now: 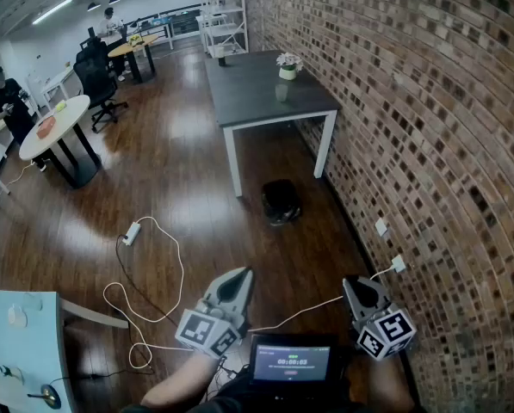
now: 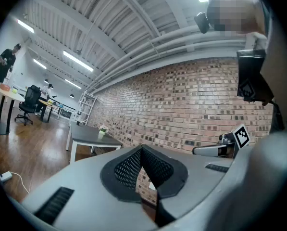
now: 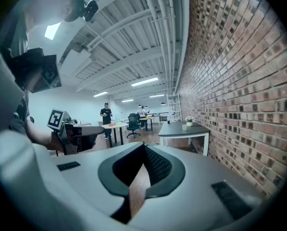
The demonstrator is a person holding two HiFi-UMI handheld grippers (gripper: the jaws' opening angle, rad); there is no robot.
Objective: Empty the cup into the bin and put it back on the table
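Far ahead on a grey table (image 1: 257,101) stands a pale translucent cup (image 1: 281,91), next to a small white flower pot (image 1: 288,65). A black bin (image 1: 281,200) sits on the floor in front of that table, by the brick wall. My left gripper (image 1: 239,276) and right gripper (image 1: 353,283) are low and near me, far from the cup, both shut with nothing between the jaws. The right gripper view shows the right gripper's (image 3: 144,146) jaws meeting, with the table (image 3: 179,130) and the cup (image 3: 184,127) beyond. In the left gripper view the left gripper's (image 2: 142,148) jaws touch at the tip.
White cables and a power strip (image 1: 132,232) lie on the wooden floor between me and the bin. A brick wall (image 1: 429,144) runs along the right. A round white table (image 1: 54,127), office chairs (image 1: 97,80) and a person (image 1: 7,101) are at the left. A light blue table (image 1: 24,334) is near left.
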